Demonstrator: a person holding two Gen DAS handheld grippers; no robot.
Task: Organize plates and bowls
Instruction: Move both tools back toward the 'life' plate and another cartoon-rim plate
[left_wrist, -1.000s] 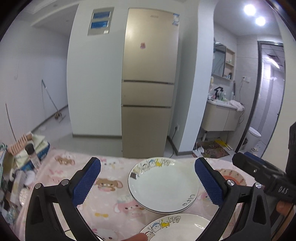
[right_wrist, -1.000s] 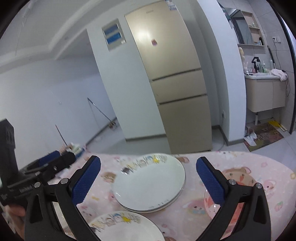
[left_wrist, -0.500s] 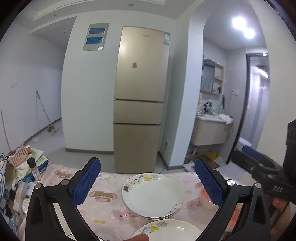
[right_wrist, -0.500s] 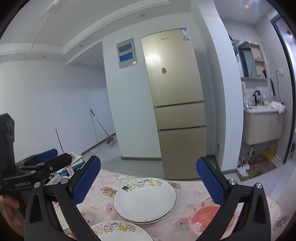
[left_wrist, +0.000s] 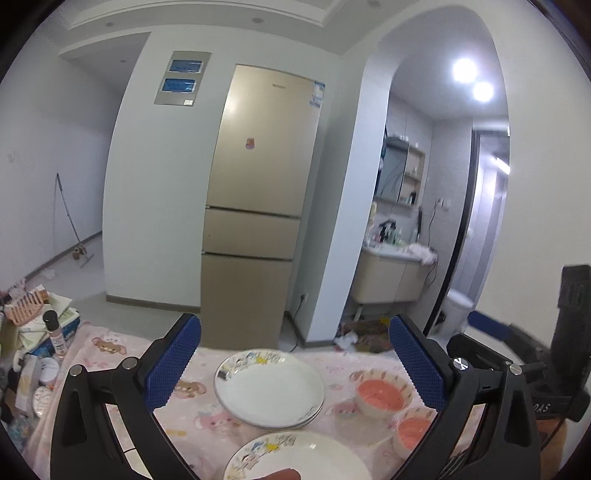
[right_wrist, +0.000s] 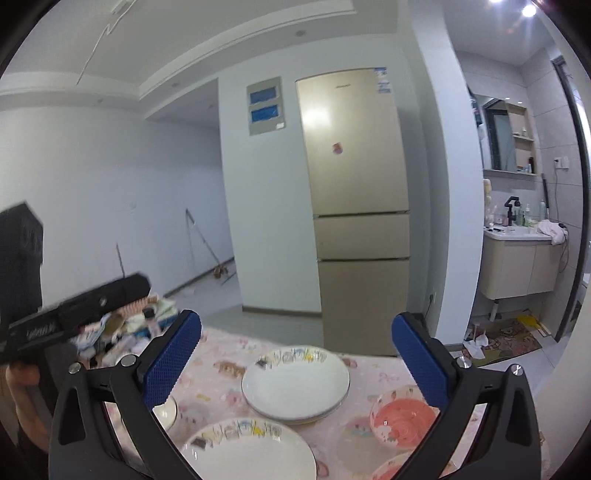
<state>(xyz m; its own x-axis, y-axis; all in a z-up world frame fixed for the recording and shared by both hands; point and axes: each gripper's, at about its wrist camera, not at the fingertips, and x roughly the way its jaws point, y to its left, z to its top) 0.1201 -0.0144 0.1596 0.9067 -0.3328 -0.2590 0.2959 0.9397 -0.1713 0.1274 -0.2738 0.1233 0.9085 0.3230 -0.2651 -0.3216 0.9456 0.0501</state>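
fingers (left_wrist: 173, 363) apart, plates (left_wrist: 269, 391) flat

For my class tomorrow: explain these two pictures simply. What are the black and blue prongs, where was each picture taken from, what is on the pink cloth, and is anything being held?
There is no robot here. A person holds a two-fingered claw in each hand, and a wide-angle camera on each claw looks forward along its blue-padded fingers.

One picture comes from the left claw, the other from the right claw. Each view also shows the other claw at its edge.

On the table's pink cartoon cloth sit a stack of white plates, a single plate nearer the cameras, and two bowls with pink insides to the right. Clutter lies at the table's left end.

Both claws are open and hold nothing.
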